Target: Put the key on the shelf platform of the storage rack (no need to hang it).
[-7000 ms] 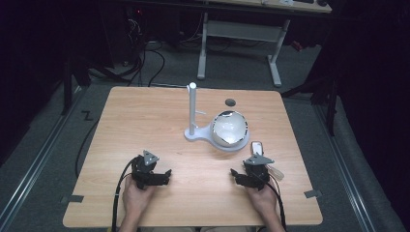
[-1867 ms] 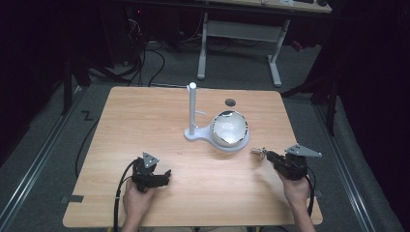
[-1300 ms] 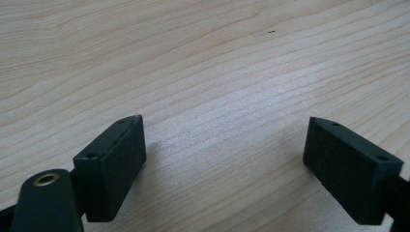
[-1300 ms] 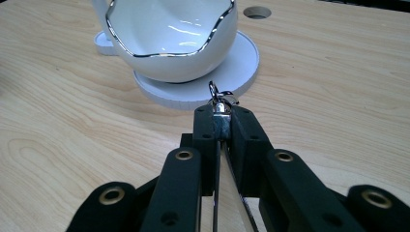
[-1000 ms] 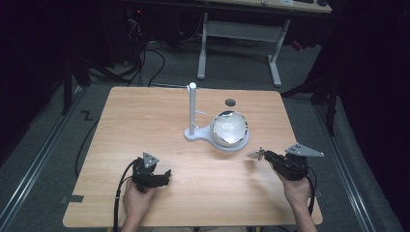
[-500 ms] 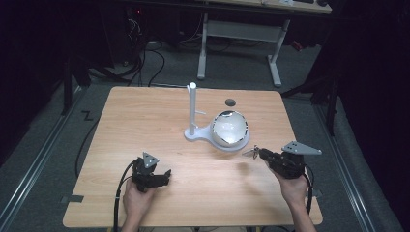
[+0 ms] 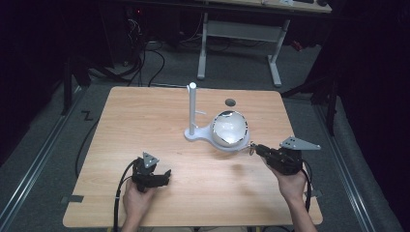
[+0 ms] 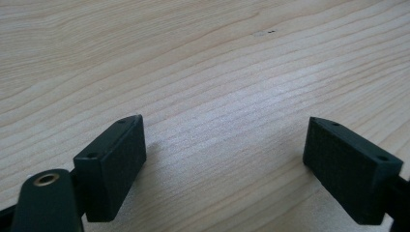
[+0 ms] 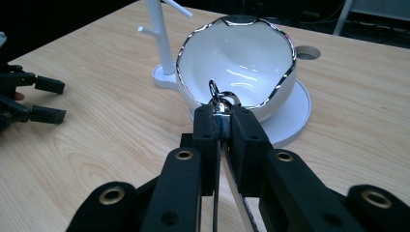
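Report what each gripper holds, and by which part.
The right gripper is clamped on a small metal clasp, gripped by its body with its ring end sticking out toward the white bowl. The left gripper is open and holds nothing.

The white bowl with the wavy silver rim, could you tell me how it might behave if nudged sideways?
The bowl looks glossy, probably ceramic, so likely fragile and slippery. It sits on a white stand, so it may slide or tip off.

Dark room, grey carpet floor (image 7: 159,67); white desk frame (image 7: 239,36) at 12 o'clock, black cables (image 7: 140,53) at 11.
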